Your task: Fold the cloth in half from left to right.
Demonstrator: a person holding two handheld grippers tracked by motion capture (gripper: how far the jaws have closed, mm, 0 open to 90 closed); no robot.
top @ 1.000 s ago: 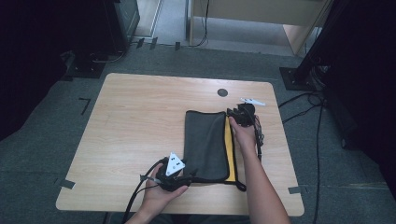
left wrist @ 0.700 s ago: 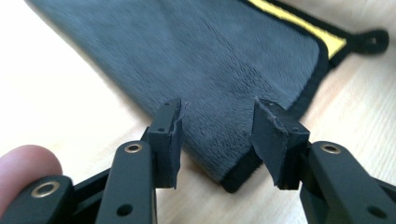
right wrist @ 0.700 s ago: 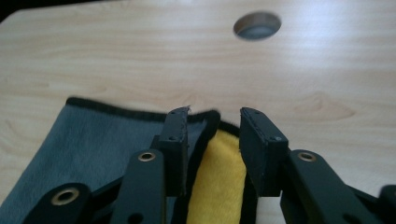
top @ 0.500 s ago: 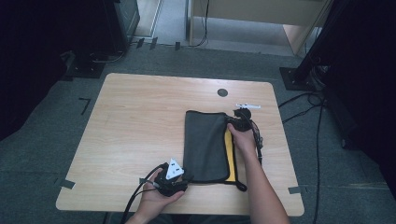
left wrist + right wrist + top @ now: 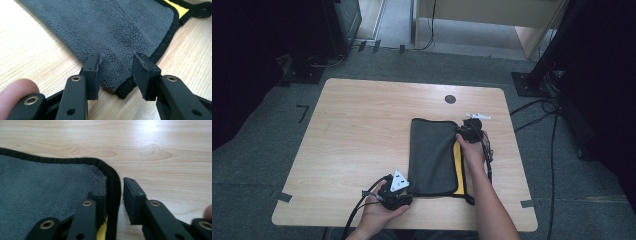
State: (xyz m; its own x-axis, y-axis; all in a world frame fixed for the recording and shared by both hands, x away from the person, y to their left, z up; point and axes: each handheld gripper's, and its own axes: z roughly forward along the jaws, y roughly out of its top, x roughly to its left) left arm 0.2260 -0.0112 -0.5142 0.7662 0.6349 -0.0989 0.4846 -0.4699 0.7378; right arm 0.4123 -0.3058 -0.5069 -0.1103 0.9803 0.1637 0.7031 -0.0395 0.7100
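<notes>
The folded dark grey fleecy cloth with black bound edging and a yellow inner face (image 5: 433,156) lies flat on the pale wooden surface (image 5: 362,130), toward its right half and well apart from the small round dark grommet (image 5: 450,99) set near the surface's far edge.

It looks light, limp and thick-piled, so it should drape and sag wherever it is not supported, and the layers may slide over each other. The stitched black edging is the firmest part and the best place to pinch, ideally at two corners at once so the fold stays together.

The left gripper (image 5: 117,72) sits at the cloth's near left corner, its jaws apart and straddling that corner without pressing it; they have just been closing and then easing open a little. The right gripper (image 5: 115,195) is at the cloth's far right corner, jaws apart with the black edging between them and one pad resting against the pile; they have just been opening.

No brand, label or readable writing shows on the cloth.
</notes>
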